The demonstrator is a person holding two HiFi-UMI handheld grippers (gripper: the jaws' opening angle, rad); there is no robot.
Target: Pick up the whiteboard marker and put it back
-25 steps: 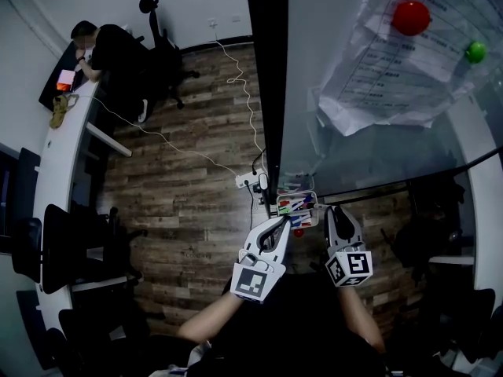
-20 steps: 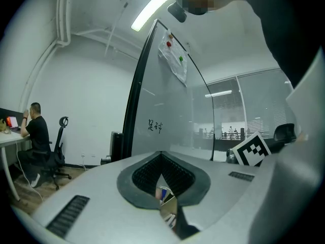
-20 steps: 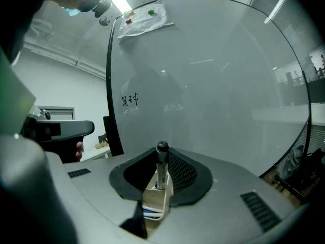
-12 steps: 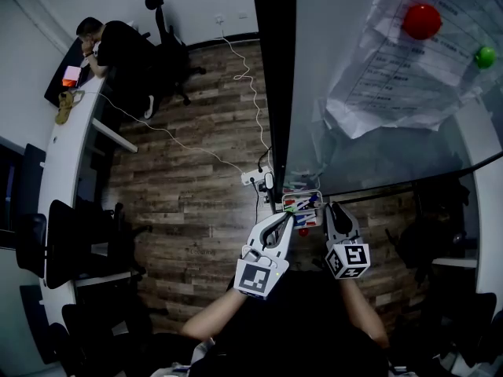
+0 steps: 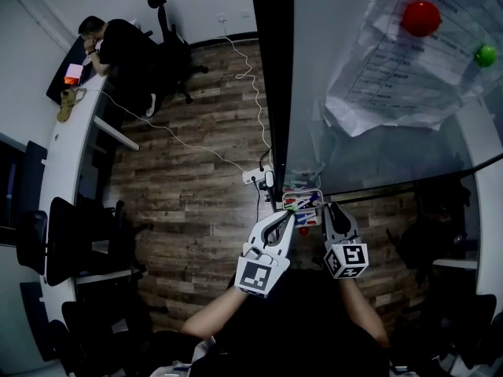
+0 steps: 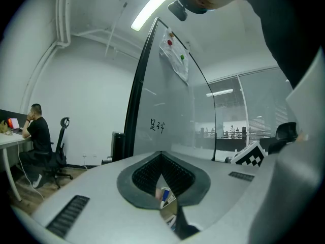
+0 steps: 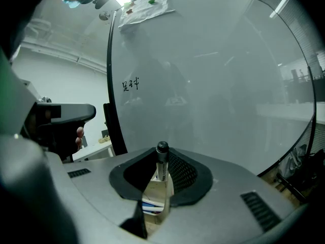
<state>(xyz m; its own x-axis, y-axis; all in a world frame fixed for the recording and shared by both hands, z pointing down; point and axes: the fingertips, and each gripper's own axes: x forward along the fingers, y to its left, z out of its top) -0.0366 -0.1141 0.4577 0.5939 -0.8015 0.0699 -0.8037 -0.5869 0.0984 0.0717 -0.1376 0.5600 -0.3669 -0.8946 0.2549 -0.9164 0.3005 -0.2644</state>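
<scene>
My right gripper (image 7: 161,176) is shut on a whiteboard marker (image 7: 161,162), which stands upright between the pads with its black cap on top. Through the gap below it I see the marker tray (image 7: 154,206) with a blue marker lying in it. In the head view the right gripper (image 5: 330,209) hovers just over the tray (image 5: 303,203) at the foot of the whiteboard (image 5: 346,132). The left gripper (image 5: 288,214) is beside it at the tray's left end, shut with nothing between the pads. Its own view shows a blue marker (image 6: 164,195) past the left gripper (image 6: 161,159).
Papers hang on the board under a red magnet (image 5: 421,18) and a green magnet (image 5: 486,55). A power strip (image 5: 256,177) with a white cable lies on the wood floor by the board's stand. A person (image 5: 114,44) sits at a desk far left, near chairs (image 5: 71,238).
My right gripper has sunk a little toward the tray with the marker still in it. The left gripper has kept its place.
</scene>
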